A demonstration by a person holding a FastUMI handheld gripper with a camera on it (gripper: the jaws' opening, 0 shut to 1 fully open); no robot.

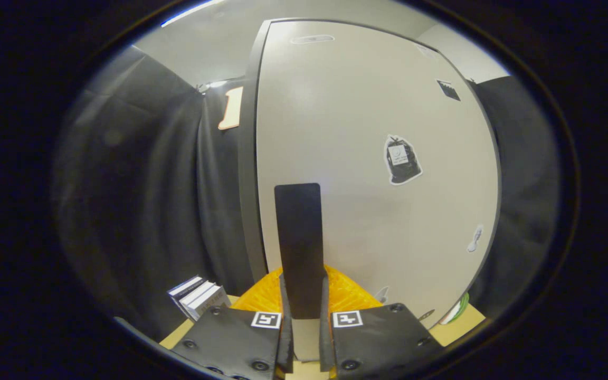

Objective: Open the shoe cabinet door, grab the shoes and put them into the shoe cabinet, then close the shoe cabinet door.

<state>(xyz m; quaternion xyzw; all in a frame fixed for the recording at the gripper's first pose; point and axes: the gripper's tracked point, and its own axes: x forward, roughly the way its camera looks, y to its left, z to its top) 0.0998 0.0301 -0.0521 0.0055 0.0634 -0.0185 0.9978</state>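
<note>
Fingers of the tool [305, 316] sit close on either side of a tall dark handle [300, 248], pinching its lower end between them. That handle stands upright on the pale cabinet door [367, 132], which rises directly ahead and carries a sticker [402, 160] to the right of the handle. Something yellow [346, 293] lies low behind the fingers, against the door's foot. Left of the fingers, boxes [198, 296] rest on the bench [459, 321] beside a black curtain [140, 211].

tool [304, 316] clamped on dark handle [299, 248] | pale cabinet door [367, 132] closed
</note>
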